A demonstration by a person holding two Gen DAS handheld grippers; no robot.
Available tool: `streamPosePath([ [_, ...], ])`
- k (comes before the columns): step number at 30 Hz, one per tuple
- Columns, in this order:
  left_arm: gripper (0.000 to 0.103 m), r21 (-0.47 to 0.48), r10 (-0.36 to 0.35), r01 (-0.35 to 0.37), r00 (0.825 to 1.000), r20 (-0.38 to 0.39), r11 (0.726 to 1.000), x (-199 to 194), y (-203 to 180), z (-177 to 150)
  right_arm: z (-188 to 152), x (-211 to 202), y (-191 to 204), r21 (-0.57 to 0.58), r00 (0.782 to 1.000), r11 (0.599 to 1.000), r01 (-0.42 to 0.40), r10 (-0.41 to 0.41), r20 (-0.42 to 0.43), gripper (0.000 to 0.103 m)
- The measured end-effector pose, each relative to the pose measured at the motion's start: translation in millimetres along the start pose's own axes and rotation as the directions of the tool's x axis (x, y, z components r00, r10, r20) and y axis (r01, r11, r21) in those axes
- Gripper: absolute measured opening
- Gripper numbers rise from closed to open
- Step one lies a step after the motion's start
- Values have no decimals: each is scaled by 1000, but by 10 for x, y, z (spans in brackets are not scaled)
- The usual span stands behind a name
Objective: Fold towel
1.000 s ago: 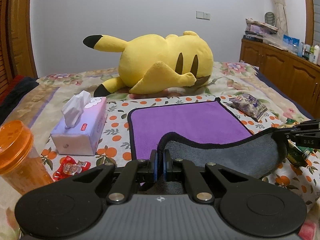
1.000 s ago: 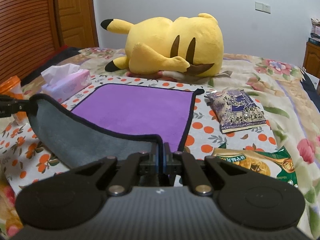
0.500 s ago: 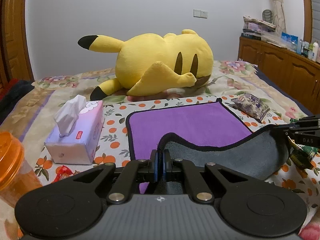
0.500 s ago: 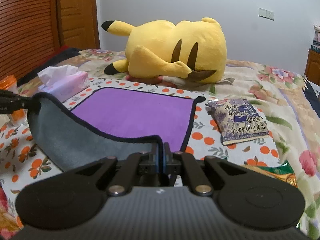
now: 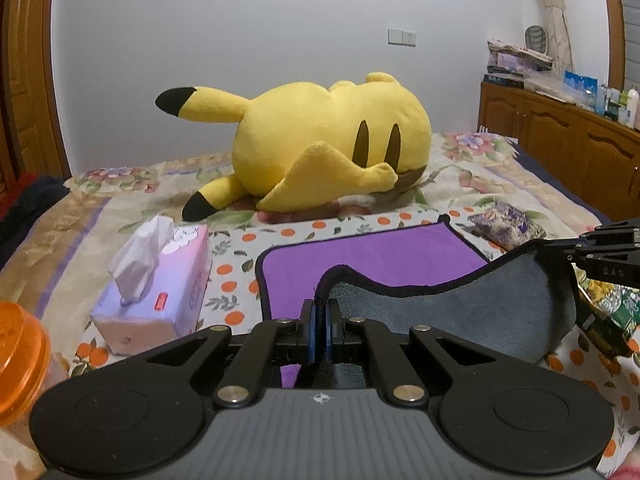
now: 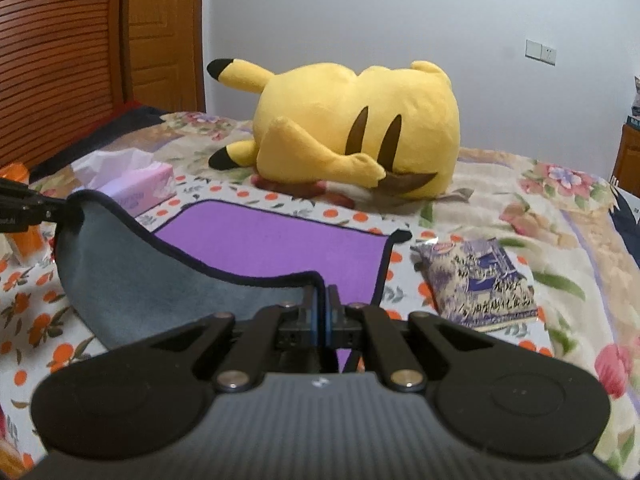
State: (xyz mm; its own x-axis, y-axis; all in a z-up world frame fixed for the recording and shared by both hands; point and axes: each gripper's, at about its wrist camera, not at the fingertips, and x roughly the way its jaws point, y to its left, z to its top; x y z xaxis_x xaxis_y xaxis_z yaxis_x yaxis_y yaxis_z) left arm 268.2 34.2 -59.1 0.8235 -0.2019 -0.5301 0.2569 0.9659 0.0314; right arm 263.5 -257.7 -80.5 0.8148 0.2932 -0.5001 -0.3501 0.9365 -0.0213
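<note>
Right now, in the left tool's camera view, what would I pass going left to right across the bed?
Orange cup → tissue box → left tool pinching the purple towel → purple snack packet → right tool holding the towel's other corner.

Left wrist view sat low behind the left gripper (image 5: 319,322), looking forward along its fingers across the bed toward the white wall; near corner of the towel (image 5: 376,258) was close to the lens. Right wrist view sat likewise behind the right gripper (image 6: 322,308), same heading, set further right. Each view caught the other gripper at its edge. Shared: towel (image 6: 272,246), yellow plush (image 5: 332,144) (image 6: 356,128), tissue box (image 5: 160,292) (image 6: 140,186), snack packet (image 5: 508,228) (image 6: 486,280).
</note>
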Motion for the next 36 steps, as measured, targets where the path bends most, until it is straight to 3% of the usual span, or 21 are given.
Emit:
streamPosePath([
  [21,6,5,26,-26,997,72,1000,155,20,408,370,117,-31,-37,996,999,29,-26,80,4],
  [36,5,14,47,-48,995,85,999,460,70,663,499,570,-196,0,992,995,99,-99,76,4],
])
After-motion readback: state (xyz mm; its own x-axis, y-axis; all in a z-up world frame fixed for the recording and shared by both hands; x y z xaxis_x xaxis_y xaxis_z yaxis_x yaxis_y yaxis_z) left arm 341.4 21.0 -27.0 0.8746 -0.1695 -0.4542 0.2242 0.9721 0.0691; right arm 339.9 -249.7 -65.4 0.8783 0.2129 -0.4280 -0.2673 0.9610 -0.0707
